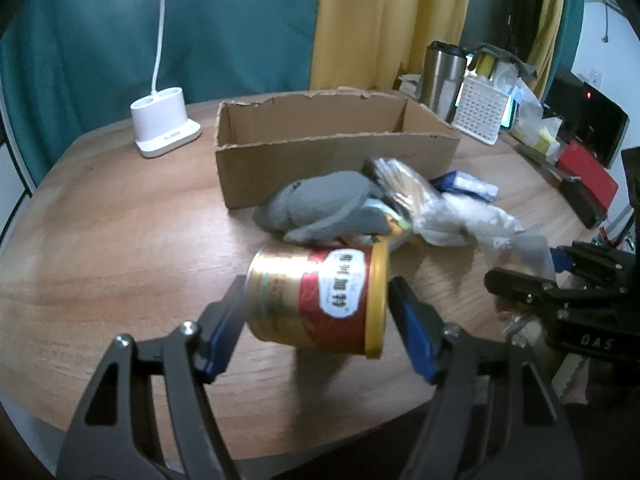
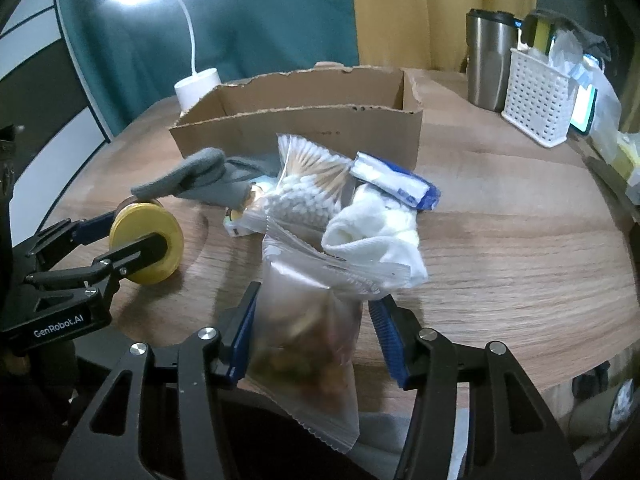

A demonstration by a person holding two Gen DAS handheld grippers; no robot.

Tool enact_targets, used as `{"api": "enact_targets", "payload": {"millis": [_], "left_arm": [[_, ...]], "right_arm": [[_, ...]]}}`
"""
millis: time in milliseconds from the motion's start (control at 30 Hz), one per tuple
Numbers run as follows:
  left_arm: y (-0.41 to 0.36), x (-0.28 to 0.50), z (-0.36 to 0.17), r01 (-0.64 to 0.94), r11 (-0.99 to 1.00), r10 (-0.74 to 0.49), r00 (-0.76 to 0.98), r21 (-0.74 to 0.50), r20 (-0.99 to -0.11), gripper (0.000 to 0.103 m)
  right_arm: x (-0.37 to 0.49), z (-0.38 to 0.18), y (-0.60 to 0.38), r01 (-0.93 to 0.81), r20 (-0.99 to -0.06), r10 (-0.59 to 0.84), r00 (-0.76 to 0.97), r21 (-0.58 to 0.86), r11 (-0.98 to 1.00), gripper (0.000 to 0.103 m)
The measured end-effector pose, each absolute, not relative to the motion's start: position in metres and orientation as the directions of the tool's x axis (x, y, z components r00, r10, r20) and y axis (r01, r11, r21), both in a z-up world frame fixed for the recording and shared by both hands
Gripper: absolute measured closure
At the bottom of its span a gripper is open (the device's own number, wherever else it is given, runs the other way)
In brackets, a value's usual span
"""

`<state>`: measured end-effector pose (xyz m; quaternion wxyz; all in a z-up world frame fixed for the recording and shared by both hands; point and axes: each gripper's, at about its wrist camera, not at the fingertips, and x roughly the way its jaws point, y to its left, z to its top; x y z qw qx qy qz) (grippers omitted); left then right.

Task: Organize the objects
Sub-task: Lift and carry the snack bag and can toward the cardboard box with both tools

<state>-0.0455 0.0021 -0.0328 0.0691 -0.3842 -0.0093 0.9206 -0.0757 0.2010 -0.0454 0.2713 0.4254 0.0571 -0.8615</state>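
Your tin and snack bag are gripped; the rest lies piled ahead of both claws.

Your left claw (image 1: 316,312) clamps a gold-lidded red-and-gold tin (image 1: 320,300), tipped on its side above the bench (image 1: 120,248). Your right claw (image 2: 312,336) pinches a clear zip bag of snacks (image 2: 308,340), hanging upright. Just beyond them lie a grey sock (image 1: 320,208), a bag of cotton swabs (image 2: 308,184), white socks (image 2: 376,236) and a blue-white tissue pack (image 2: 396,182), touching one another. Behind the pile stands an open cardboard box (image 2: 304,132), its rim torn.
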Motion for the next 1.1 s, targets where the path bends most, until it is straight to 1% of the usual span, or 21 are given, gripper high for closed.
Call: {"api": "enact_targets", "payload": {"millis": [567, 1100], "left_arm": [[0.027, -0.034, 0.001, -0.123, -0.99, 0.137, -0.733, -0.067, -0.666, 0.032], [0.045, -0.049, 0.024, -0.125, -0.99, 0.134, -0.75, -0.06, -0.648, 0.032]], "right_arm": [[-0.073, -0.012, 0.224, 0.553, -0.704, -0.476, -0.528, 0.14, -0.821, 0.047], [-0.093, 0.007, 0.243, 0.569, -0.677, -0.509, -0.531, 0.16, -0.807, 0.047]]}}
